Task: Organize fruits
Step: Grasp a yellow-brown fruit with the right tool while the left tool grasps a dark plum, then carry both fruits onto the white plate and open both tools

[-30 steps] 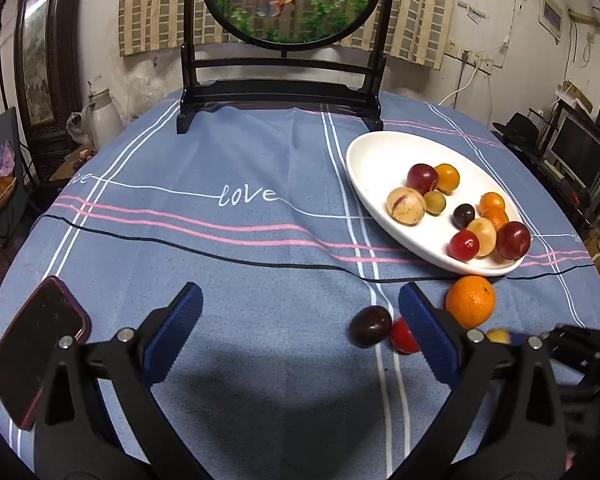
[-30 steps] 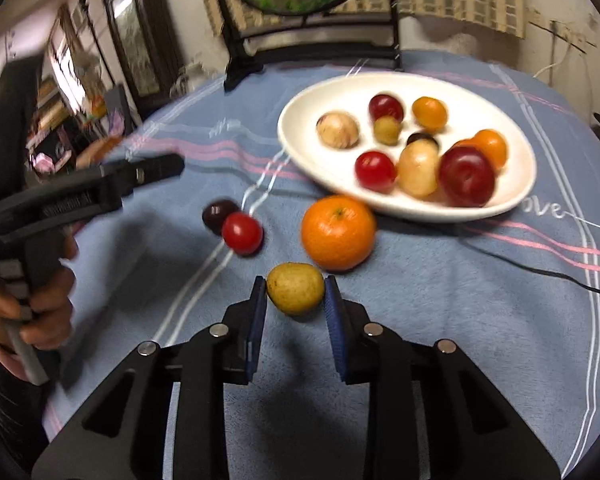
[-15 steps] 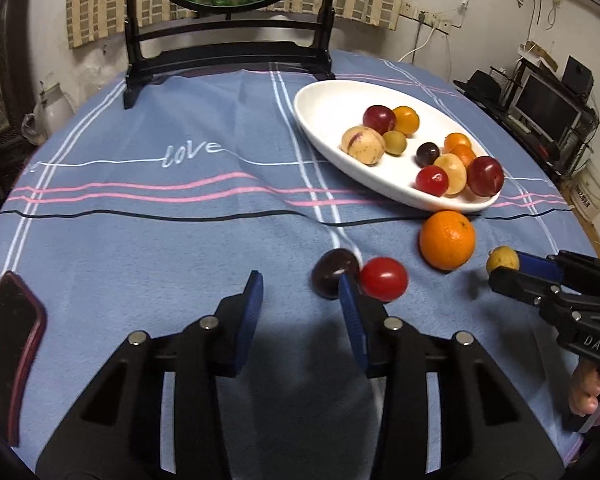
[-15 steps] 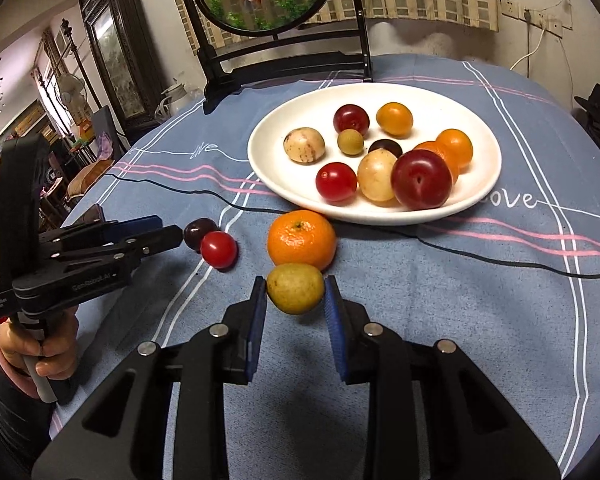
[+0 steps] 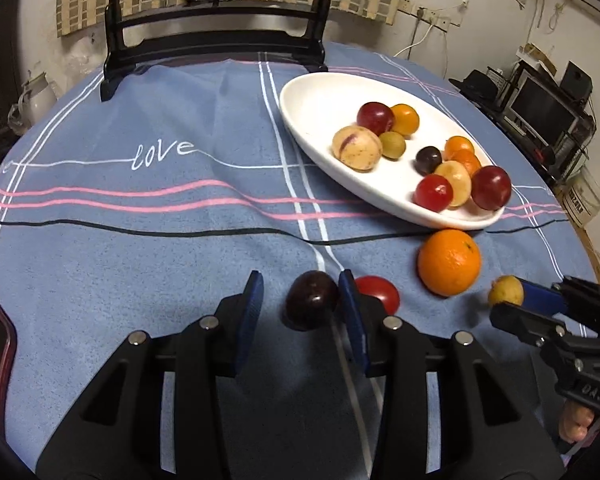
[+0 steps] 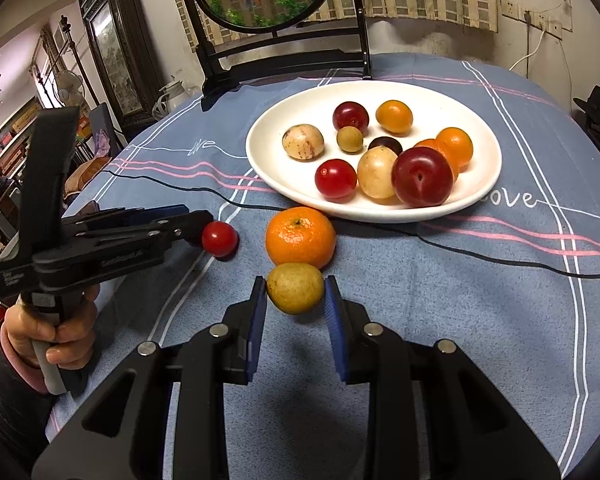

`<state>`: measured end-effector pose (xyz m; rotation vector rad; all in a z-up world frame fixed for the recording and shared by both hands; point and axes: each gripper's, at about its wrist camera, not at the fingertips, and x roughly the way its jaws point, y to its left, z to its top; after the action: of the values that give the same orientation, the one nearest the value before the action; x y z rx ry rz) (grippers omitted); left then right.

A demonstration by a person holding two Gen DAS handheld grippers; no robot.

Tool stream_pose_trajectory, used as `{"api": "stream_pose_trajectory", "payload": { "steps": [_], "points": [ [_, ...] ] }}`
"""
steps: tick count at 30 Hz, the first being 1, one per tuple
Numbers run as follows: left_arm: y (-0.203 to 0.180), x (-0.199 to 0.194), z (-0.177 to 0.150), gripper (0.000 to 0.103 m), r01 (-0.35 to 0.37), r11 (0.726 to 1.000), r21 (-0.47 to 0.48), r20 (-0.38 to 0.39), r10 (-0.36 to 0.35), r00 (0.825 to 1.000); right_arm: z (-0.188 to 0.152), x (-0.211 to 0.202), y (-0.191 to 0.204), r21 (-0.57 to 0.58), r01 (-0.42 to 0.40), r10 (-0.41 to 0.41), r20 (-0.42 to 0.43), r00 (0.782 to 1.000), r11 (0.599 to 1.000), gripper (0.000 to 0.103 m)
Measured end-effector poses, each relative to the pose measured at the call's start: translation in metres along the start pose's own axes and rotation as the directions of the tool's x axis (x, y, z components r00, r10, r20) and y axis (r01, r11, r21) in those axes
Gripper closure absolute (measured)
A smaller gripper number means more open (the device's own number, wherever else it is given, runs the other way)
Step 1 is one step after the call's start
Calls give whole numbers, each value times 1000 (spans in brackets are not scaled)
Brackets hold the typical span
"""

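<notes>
Your left gripper (image 5: pixel 302 300) is open around the dark plum (image 5: pixel 311 305) on the cloth (image 5: pixel 140 264), right pad touching, left pad apart. Your right gripper (image 6: pixel 295 294) pinches the yellow-green fruit (image 6: pixel 295 288). Cherry tomato (image 5: pixel 380 293) and orange (image 5: pixel 449 262) sit just beside; plate (image 5: pixel 316 108) beyond holds ten fruits.

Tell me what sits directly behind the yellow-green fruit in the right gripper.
The orange sits just behind the yellow-green fruit, then the white plate. The orange's lower front is covered, so contact cannot be judged.
</notes>
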<state>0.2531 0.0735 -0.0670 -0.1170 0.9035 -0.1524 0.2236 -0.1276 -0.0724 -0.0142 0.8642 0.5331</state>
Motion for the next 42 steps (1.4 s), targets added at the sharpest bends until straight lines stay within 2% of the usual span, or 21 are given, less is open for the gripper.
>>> {"api": "stream_pose_trajectory", "payload": {
  "steps": [1,7,9,12,16,24,29,32,36,39,42],
  "points": [
    [1,4,0,60,-5,1000,-4,-21,5,1000,0,0,0,-3,1,-1,0,1000,1000,74],
    [-18,-1,-9,63,-68,993,98,5,68,998,-1,-3,0,-3,-1,1,8,1000,1000,74],
    [-16,0,-9,65,-65,994,90,4,65,998,-1,-3,1,-7,-4,4,6,1000,1000,74],
    [-16,-1,-11,73,-46,995,85,-2,47,999,-1,-3,0,-8,-1,1,7,1000,1000,74],
    [-24,-4,-15,74,-95,987,129,14,94,995,-1,-3,0,-9,3,-2,9,1000,1000,74],
    [-24,-16,-15,74,-106,988,116,46,102,994,0,-2,0,-11,1,-1,8,1000,1000,74],
    [-26,-31,-12,74,-74,993,96,89,65,994,1,-7,4,-29,-27,28,38,999,999,73],
    [-29,-40,-4,74,-28,997,78,124,18,992,7,-17,3,-42,-28,33,104,994,999,73],
    [-32,-37,22,74,34,999,32,146,-38,989,27,-26,-4,-47,33,-21,231,973,998,73],
    [-43,-24,49,74,69,997,27,143,-72,987,46,-18,-21,-13,51,-46,254,966,999,73],
    [-52,-9,69,74,70,997,33,148,-75,986,64,-5,-41,25,61,-65,258,964,998,74]
  ]
}}
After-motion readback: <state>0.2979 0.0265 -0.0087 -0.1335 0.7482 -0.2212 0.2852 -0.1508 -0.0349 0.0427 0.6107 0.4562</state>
